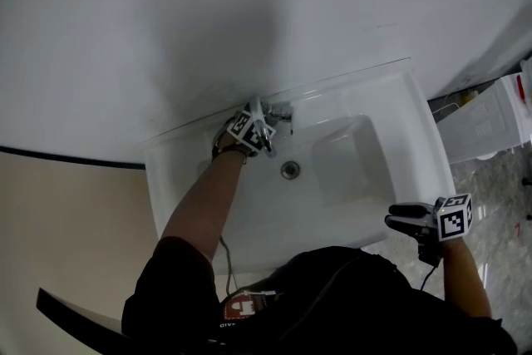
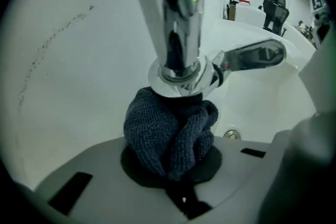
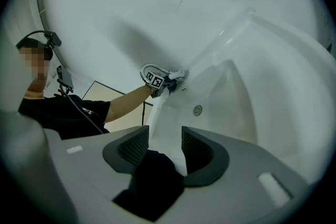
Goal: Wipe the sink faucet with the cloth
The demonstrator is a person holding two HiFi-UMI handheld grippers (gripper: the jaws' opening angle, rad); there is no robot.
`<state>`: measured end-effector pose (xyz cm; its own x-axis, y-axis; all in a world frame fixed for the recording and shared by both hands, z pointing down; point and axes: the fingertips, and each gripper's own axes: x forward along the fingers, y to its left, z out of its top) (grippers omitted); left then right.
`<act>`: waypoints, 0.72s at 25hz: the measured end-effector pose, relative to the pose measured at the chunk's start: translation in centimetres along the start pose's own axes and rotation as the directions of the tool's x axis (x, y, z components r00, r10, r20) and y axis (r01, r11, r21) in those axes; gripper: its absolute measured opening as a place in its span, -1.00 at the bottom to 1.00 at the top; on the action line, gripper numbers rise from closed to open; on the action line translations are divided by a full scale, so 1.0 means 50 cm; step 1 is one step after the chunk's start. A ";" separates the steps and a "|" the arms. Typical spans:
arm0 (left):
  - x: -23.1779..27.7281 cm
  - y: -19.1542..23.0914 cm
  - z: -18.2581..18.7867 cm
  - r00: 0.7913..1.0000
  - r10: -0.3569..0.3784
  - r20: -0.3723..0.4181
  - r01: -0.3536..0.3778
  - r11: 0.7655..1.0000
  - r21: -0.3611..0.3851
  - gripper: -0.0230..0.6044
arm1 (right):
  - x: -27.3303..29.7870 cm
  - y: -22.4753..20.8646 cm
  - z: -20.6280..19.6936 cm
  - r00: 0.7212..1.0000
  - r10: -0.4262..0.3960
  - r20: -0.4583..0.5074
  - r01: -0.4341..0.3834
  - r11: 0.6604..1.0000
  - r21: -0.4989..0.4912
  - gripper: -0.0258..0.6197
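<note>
Cloth (image 2: pixel 168 131) is clamped in left gripper (image 2: pixel 178 178) jaws against the upright faucet (image 2: pixel 176 18) base; right gripper (image 3: pixel 160 139) jaws are set apart, empty.

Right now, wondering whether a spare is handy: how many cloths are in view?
1: a dark blue cloth bunched in the shut left gripper, up against the faucet base. The right gripper holds none; others could be hidden.
</note>
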<state>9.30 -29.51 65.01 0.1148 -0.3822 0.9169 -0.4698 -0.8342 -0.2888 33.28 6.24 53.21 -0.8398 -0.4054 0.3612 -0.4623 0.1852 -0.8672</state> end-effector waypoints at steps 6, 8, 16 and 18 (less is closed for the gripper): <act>-0.040 0.008 0.016 0.995 -0.020 0.098 0.015 0.998 0.053 -0.83 | -0.007 0.008 0.028 0.999 0.016 0.038 -0.015 1.000 -0.013 -0.35; -0.073 0.030 0.034 0.987 -0.006 0.160 -0.003 0.998 0.056 -0.83 | -0.003 0.016 0.037 0.999 0.018 0.041 -0.017 1.000 -0.024 -0.35; -0.109 0.033 0.083 0.975 0.015 0.221 -0.120 0.875 0.469 -0.84 | 0.012 0.009 0.029 1.000 -0.009 0.008 0.009 1.000 -0.019 -0.35; -0.096 0.041 0.089 0.971 0.053 0.232 -0.176 0.819 0.547 -0.84 | 0.011 0.005 0.029 1.000 -0.015 0.004 0.015 1.000 -0.016 -0.35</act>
<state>11.70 -31.16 58.77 0.2895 -0.5079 0.8113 0.0739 -0.8332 -0.5479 33.11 4.79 52.69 -0.8317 -0.4117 0.3726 -0.4793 0.1934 -0.8561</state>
